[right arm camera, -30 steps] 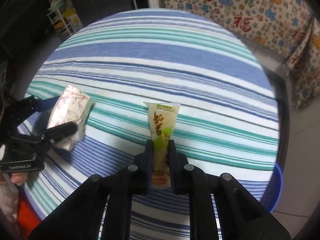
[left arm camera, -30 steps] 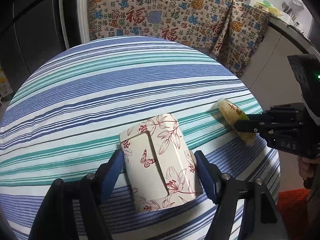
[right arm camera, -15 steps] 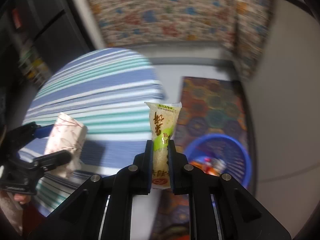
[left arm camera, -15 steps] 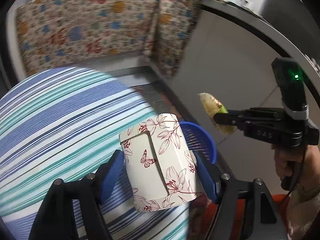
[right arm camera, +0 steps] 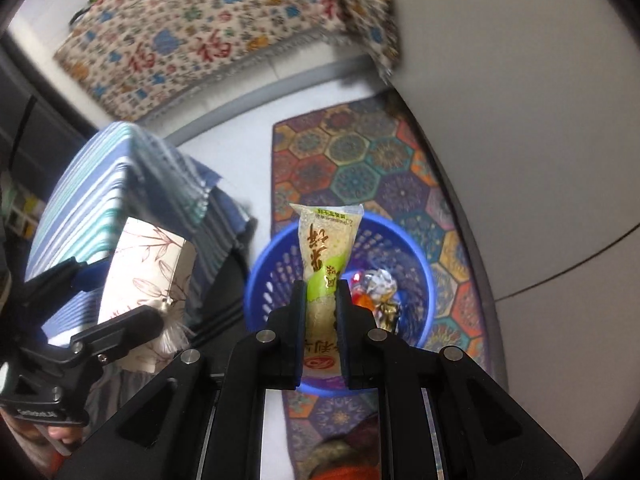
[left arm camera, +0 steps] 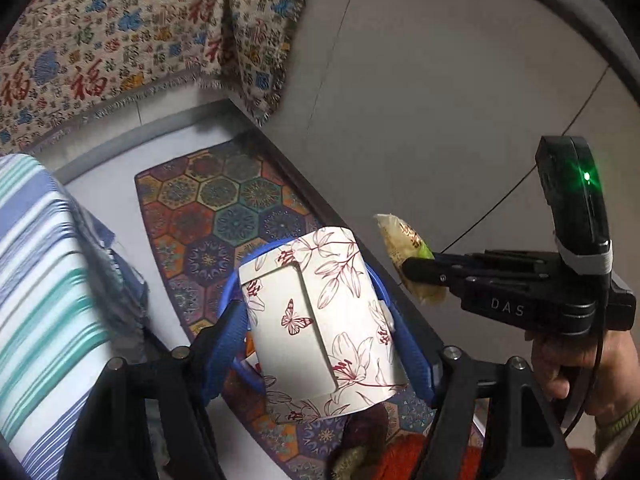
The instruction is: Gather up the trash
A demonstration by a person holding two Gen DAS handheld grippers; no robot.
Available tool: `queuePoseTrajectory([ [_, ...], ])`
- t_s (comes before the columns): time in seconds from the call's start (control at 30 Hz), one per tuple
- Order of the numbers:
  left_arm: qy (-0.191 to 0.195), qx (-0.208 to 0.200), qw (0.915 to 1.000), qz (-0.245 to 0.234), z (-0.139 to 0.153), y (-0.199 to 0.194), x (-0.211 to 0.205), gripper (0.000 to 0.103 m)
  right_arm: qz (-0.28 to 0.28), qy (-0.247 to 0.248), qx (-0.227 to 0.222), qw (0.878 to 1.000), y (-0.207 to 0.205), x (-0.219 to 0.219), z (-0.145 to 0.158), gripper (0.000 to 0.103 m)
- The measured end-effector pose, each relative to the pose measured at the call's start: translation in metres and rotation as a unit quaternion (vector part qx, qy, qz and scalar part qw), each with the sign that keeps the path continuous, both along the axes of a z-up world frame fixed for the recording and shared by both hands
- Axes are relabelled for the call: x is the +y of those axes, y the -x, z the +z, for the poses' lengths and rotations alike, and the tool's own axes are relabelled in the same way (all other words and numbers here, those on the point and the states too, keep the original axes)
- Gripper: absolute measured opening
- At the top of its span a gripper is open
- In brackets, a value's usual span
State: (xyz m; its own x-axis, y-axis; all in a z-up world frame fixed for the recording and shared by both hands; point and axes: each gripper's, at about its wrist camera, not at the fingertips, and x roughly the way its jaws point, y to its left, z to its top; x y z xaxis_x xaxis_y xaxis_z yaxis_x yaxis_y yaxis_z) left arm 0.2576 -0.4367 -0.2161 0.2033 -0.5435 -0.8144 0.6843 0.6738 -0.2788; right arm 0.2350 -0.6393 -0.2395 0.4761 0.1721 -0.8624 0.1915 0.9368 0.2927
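Observation:
My left gripper (left arm camera: 316,332) is shut on a white floral tissue box (left arm camera: 320,312) and holds it in the air above the blue plastic basket (left arm camera: 256,256), which it mostly hides. The box also shows in the right wrist view (right arm camera: 148,276). My right gripper (right arm camera: 320,308) is shut on a yellow-green snack packet (right arm camera: 324,256) and holds it upright over the blue basket (right arm camera: 272,280). The basket holds several crumpled wrappers (right arm camera: 378,292). The right gripper and its packet (left arm camera: 404,248) sit to the right of the box in the left wrist view.
The striped table (left arm camera: 36,280) is at the left, its cloth hanging over the edge (right arm camera: 192,200). A hexagon-patterned rug (right arm camera: 360,168) lies under the basket. A patterned blanket (left arm camera: 140,28) drapes furniture behind. A grey wall (left arm camera: 440,80) is at the right.
Both grippers have swung right off the table with their loads. They now hang over the blue basket on the rug. Both grips are unchanged.

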Motion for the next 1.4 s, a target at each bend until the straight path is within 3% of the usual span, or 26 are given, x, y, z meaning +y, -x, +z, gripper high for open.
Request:
queuePoseTrajectory([
  [0.1,0.001,0.012,0.9999,0.002,-0.015,-0.01,-0.014,0.075,-0.013,-0.022,0.008,1.0,-0.002,-0.016,-0.022,0.014],
  [0.2,0.005,0.027,0.9996,0.009,-0.026,-0.016,-0.022,0.077,-0.027,-0.045,0.014,0.999,-0.003,-0.026,-0.042,0.022],
  [0.27,0.01,0.034,0.9993,0.013,-0.032,-0.023,-0.027,0.077,-0.037,-0.058,0.017,0.997,-0.003,-0.031,-0.055,0.038],
  [0.4,0.012,0.032,0.9993,0.017,-0.033,-0.028,-0.031,0.077,-0.056,-0.07,0.022,0.996,-0.003,-0.04,-0.07,0.041],
  [0.5,0.003,0.014,0.9992,0.038,-0.023,-0.025,-0.024,0.077,-0.075,-0.073,0.013,0.994,0.005,-0.047,-0.063,0.057],
  [0.67,0.012,-0.035,0.9978,0.055,0.025,-0.002,-0.003,0.084,-0.096,-0.037,-0.002,0.995,0.028,-0.051,-0.022,0.103],
  [0.8,0.032,-0.042,0.997,0.057,0.063,0.024,0.021,0.09,-0.093,0.003,-0.022,0.995,0.061,-0.042,0.028,0.103],
  [0.87,0.013,-0.034,0.9982,0.047,0.076,0.041,0.032,0.093,-0.085,0.028,-0.043,0.995,0.086,-0.029,0.058,0.103],
  [0.93,0.003,-0.062,0.9967,0.052,0.087,0.059,0.042,0.103,-0.081,0.054,-0.057,0.994,0.109,-0.019,0.077,0.103],
  [0.97,0.003,-0.08,0.9952,0.057,0.095,0.069,0.048,0.103,-0.082,0.074,-0.062,0.992,0.125,-0.011,0.086,0.103],
  [1.07,-0.005,-0.115,0.9912,0.065,0.113,0.097,0.062,0.103,-0.09,0.114,-0.082,0.986,0.158,0.006,0.101,0.103],
  [1.2,-0.044,-0.153,0.9837,0.083,0.121,0.122,0.066,0.103,-0.098,0.145,-0.092,0.98,0.188,0.028,0.112,0.103],
  [1.4,-0.052,-0.156,0.9831,0.08,0.124,0.144,0.077,0.103,-0.101,0.139,-0.098,0.98,0.208,0.045,0.124,0.103],
])
